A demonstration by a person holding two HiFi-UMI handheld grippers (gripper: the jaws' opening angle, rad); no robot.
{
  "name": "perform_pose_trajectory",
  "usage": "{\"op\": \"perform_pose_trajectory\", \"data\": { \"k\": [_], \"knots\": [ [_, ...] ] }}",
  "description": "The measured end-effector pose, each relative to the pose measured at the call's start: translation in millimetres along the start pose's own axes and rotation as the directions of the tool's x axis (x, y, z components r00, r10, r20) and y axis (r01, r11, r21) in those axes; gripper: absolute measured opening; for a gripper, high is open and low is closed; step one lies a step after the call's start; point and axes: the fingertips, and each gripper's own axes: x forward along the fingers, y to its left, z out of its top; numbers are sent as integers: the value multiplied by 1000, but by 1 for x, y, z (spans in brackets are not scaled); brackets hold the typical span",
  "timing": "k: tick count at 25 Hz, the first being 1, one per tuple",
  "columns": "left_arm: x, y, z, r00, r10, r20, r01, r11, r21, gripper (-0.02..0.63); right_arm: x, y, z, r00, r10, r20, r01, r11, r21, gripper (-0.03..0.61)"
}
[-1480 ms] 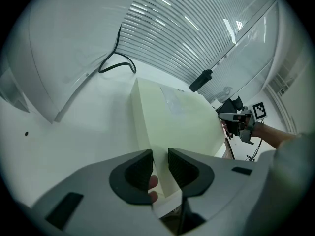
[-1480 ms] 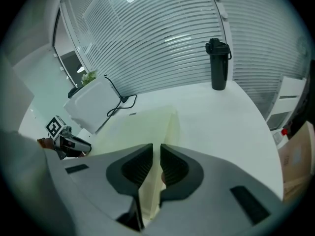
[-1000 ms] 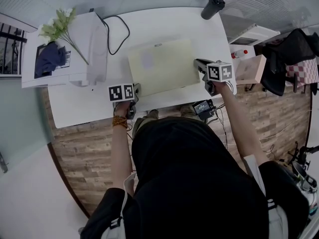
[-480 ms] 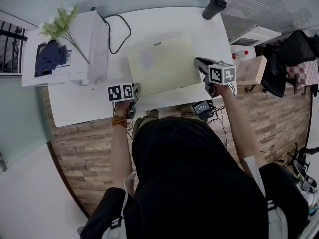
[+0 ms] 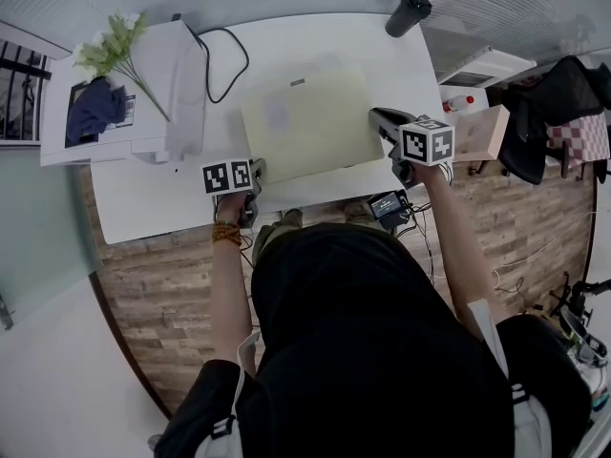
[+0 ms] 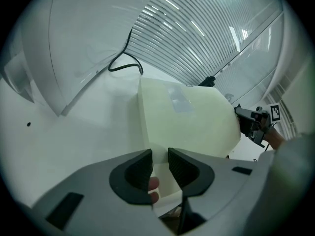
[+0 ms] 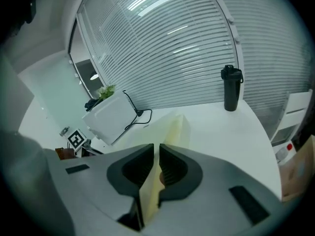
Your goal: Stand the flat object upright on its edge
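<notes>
The pale yellow flat object (image 5: 305,122) lies in the middle of the white table (image 5: 382,55), its right side a little raised off the tabletop, as the right gripper view shows. Both forearms reach forward from the body. The left one runs almost straight ahead, a beaded bracelet (image 5: 227,232) at the wrist, and ends at the table's near edge. The right one angles outward to the object's right side. The left gripper (image 5: 258,168) points steeply down at the near left corner. In its own view the jaws stand partly apart and the corner of the object (image 6: 192,117) fills the gap, with the pads against it. The right gripper (image 5: 374,114) slants down less steeply, and its jaws are nearly together, pinching the thin right edge of the object (image 7: 174,127). A white printer-like box (image 5: 162,74) with a black cable (image 5: 224,65) sits to the left, and a dark flask (image 5: 408,14) stands at the far right corner.
</notes>
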Motion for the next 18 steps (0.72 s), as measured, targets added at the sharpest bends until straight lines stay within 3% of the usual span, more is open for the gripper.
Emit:
{"op": "perform_pose_trajectory", "data": {
  "k": [4, 18],
  "knots": [
    [0, 0, 0, 1000, -4, 1, 4, 1000, -1, 104, -5, 7, 1, 1000, -17, -16, 16, 998, -65, 31],
    [3, -3, 1, 1000, -28, -7, 28, 1000, -4, 104, -14, 21, 16, 999, -23, -23, 20, 991, -130, 31]
  ]
}}
